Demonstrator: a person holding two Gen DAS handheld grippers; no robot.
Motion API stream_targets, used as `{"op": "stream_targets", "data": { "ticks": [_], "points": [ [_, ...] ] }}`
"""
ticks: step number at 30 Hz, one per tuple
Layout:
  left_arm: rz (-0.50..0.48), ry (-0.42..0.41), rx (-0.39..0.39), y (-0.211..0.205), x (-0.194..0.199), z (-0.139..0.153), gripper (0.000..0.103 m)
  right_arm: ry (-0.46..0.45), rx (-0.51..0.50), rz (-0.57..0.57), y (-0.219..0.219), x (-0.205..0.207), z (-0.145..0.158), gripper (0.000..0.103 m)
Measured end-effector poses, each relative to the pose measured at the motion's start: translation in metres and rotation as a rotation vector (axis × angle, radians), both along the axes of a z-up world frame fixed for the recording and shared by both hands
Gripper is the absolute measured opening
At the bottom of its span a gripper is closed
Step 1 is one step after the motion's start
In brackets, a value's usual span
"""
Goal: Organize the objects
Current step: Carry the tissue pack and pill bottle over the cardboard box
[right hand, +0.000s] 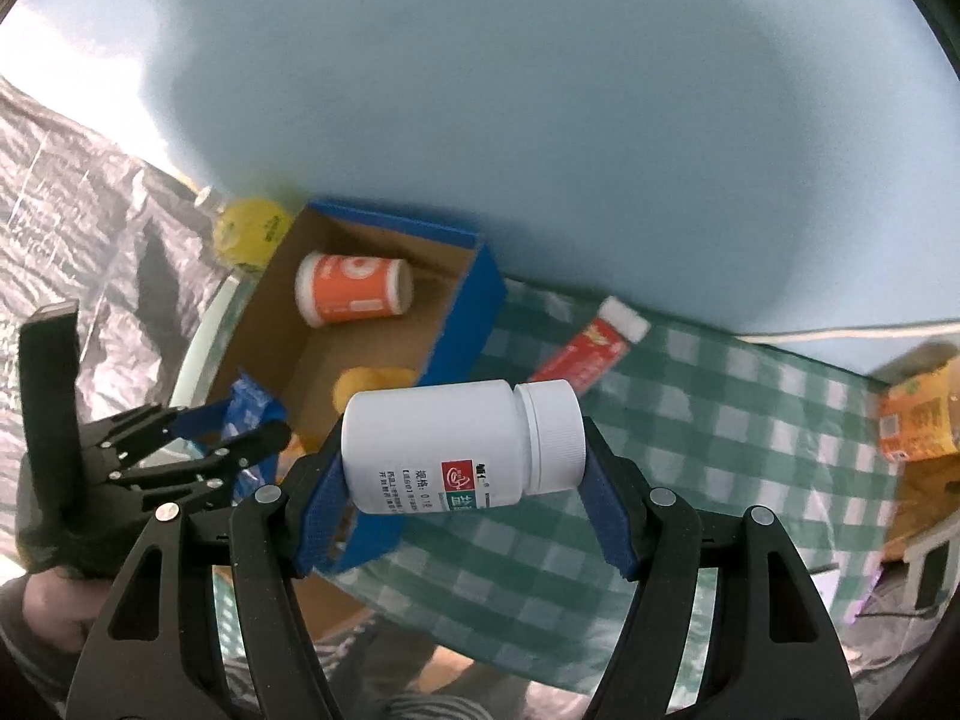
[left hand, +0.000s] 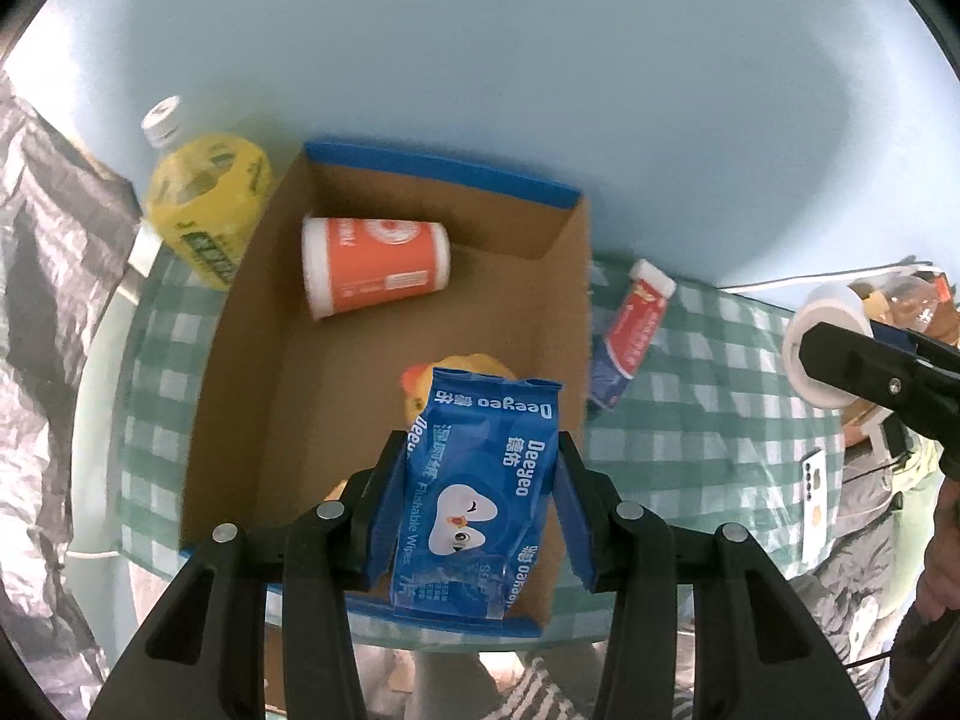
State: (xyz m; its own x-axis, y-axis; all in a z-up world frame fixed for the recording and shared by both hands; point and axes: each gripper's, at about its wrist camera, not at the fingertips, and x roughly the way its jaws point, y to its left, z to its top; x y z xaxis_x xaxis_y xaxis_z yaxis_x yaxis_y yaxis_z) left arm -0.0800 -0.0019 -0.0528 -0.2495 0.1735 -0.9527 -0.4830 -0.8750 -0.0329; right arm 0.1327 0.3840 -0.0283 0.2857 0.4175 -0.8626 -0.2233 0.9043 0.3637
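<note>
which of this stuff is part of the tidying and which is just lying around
Part of the job: wipes pack in left gripper; pill bottle in right gripper; cardboard box; orange cup; toothpaste tube; yellow bottle.

Lying about: white cable; checked tablecloth.

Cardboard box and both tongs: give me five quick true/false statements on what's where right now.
1. The left tongs are shut on the blue Deeyeo wipes pack. True.
2. The orange paper cup stands upright in the cardboard box. False: it lies on its side on the box floor.
3. The right tongs hold a white pill bottle with its cap on. True.
4. The red toothpaste tube is inside the box. False: it lies on the green checked tablecloth, to the right of the box.
5. The yellow drink bottle sits outside the box, at its far left corner. True.
</note>
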Motion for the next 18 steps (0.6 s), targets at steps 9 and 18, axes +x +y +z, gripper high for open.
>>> {"op": "stream_targets", "data": {
  "ticks": [9, 18],
  "points": [
    [0.037, -0.007, -0.021, -0.031, -0.013, -0.010, 0.047, 0.017, 0.005, 0.090, 0.062, 0.011, -0.005, 0.071],
    [0.064, -0.025, -0.029, -0.052, -0.022, -0.021, 0.047, 0.048, -0.038, 0.134, 0.104, 0.019, -0.021, 0.071]
  ]
}}
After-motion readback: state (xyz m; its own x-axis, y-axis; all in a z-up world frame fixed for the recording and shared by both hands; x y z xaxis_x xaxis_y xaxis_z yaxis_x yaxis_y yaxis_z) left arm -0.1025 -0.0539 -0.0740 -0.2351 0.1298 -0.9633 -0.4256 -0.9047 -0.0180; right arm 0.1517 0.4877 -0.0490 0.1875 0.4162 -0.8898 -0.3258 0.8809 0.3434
